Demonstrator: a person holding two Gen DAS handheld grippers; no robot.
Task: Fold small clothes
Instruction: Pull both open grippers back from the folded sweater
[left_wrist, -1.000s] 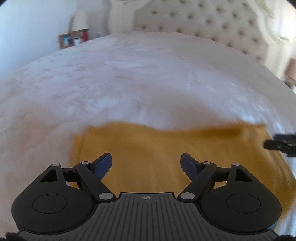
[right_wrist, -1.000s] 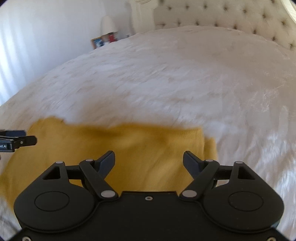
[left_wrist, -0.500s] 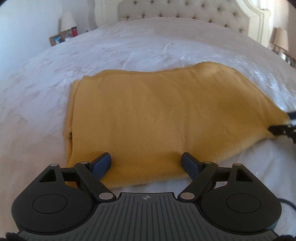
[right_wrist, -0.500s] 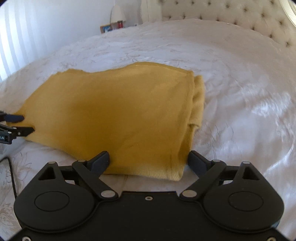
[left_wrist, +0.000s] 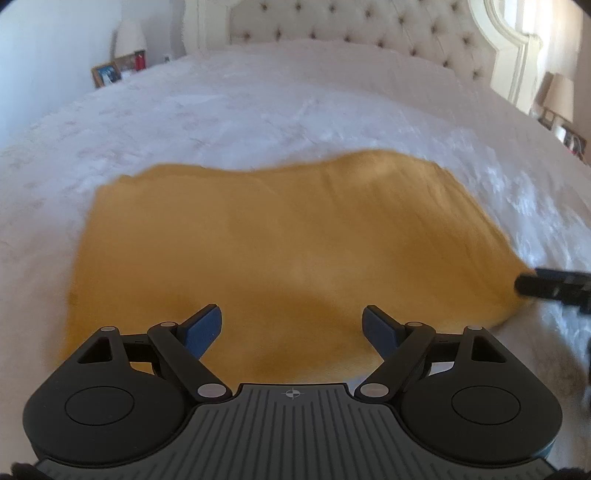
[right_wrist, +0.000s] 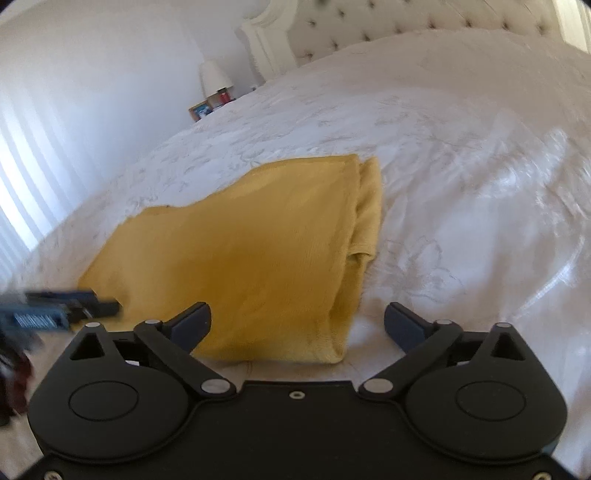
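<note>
The yellow knit garment (left_wrist: 288, 243) lies folded flat on the white bedspread (left_wrist: 258, 118), filling the middle of my left-hand view and running from centre to lower left in my right-hand view (right_wrist: 243, 251). In the right-hand view its layered, doubled edge runs down the right side of the cloth, with a cuff-like end tucked under near the middle of the frame. My left claw (left_wrist: 291, 328) sits at the bottom centre of its view, its jaws spread wide over the near edge of the garment, with nothing pinched between the blue pads. My right claw (right_wrist: 297, 325) is at the bottom centre of its own view, and its jaws are opening; the near right corner of the garment lies between them, but the pads are not pressing on it. Each claw shows in the other's view as a blurred dark tip at the garment's side edge. Beyond the bedspread stands a tufted headboard (left_wrist: 351, 29) at the top, with a lamp (right_wrist: 214, 75) and picture frame (left_wrist: 106, 74) at upper left.
</note>
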